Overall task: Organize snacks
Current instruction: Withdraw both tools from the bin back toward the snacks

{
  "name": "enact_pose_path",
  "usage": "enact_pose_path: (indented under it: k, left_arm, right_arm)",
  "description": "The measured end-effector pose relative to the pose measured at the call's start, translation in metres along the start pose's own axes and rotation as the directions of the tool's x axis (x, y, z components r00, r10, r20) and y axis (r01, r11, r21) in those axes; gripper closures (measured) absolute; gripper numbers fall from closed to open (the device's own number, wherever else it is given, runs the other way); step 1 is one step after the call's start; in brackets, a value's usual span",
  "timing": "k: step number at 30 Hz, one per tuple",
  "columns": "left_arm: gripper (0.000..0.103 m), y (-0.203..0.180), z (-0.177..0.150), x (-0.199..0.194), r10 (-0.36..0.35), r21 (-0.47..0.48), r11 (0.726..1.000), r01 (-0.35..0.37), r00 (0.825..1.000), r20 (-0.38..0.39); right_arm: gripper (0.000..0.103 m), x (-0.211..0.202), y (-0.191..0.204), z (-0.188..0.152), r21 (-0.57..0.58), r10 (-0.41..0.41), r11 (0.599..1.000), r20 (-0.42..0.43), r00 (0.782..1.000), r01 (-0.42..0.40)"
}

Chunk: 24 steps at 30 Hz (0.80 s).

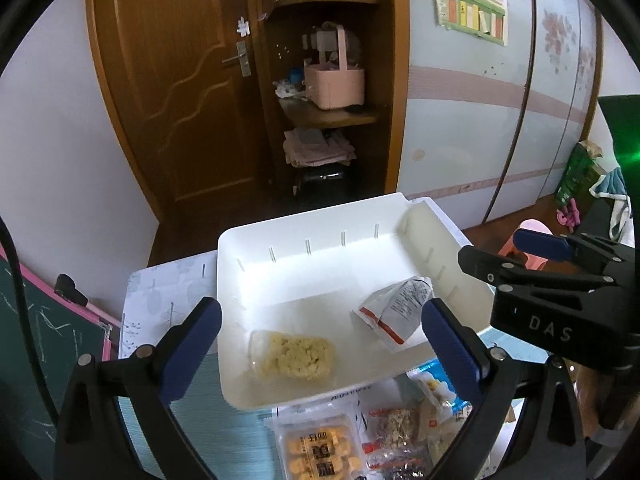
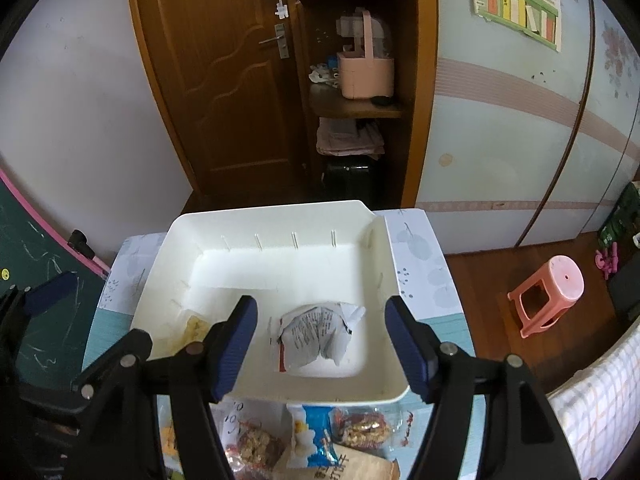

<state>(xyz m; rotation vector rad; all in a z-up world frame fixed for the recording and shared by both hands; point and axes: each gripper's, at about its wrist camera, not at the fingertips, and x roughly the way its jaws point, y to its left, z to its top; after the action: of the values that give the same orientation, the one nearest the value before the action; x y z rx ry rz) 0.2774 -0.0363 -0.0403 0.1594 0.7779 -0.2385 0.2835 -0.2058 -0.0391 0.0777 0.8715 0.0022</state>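
So the white bin (image 1: 320, 276) sits at the far end of the little table (image 2: 420, 256), and two snacks are already lying flat on its floor — a clear pack of yellow crumbly stuff (image 1: 298, 354) near the front left corner and a crumpled white packet (image 2: 316, 334) with red trim toward the right. They're well apart from each other, which looks like the point: spread out so nothing stacks.

The left gripper (image 1: 320, 354) hangs over the front edge with jaws wide apart and nothing between the pads, framing the yellow pack. The right gripper (image 2: 322, 346) is the same story — jaws apart, empty, the white packet sitting loose between them but not pinched.

The rest of the snacks (image 1: 352, 440) are piled on the table just in front of the bin, so I'd guess the job is barely started.
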Motion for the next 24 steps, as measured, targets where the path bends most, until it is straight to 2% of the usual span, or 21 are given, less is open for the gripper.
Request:
enact_pose_path:
  k: [5, 10, 17, 24]
  left_arm:
    - [0.003, -0.002, -0.003, -0.027, -0.010, 0.007, 1.000, 0.010, 1.000, 0.017]
    - [0.003, -0.002, -0.008, -0.052, 0.001, 0.016, 1.000, -0.001, 1.000, -0.030]
    - [0.003, 0.010, -0.024, -0.091, 0.034, -0.026, 0.999, -0.034, 0.999, -0.017]
    - [0.003, 0.026, -0.051, -0.127, -0.018, -0.074, 0.997, 0.018, 1.000, -0.006]
  right_arm:
    - [0.036, -0.020, 0.001, -0.008, 0.007, 0.000, 1.000, 0.010, 1.000, 0.000]
    - [0.036, -0.043, 0.003, -0.018, 0.010, 0.003, 1.000, 0.025, 1.000, -0.003]
    - [0.036, -0.084, 0.016, -0.038, -0.012, 0.018, 1.000, 0.056, 0.998, -0.017]
    - [0.036, -0.122, 0.030, -0.074, -0.068, 0.027, 0.997, 0.084, 0.996, -0.021]
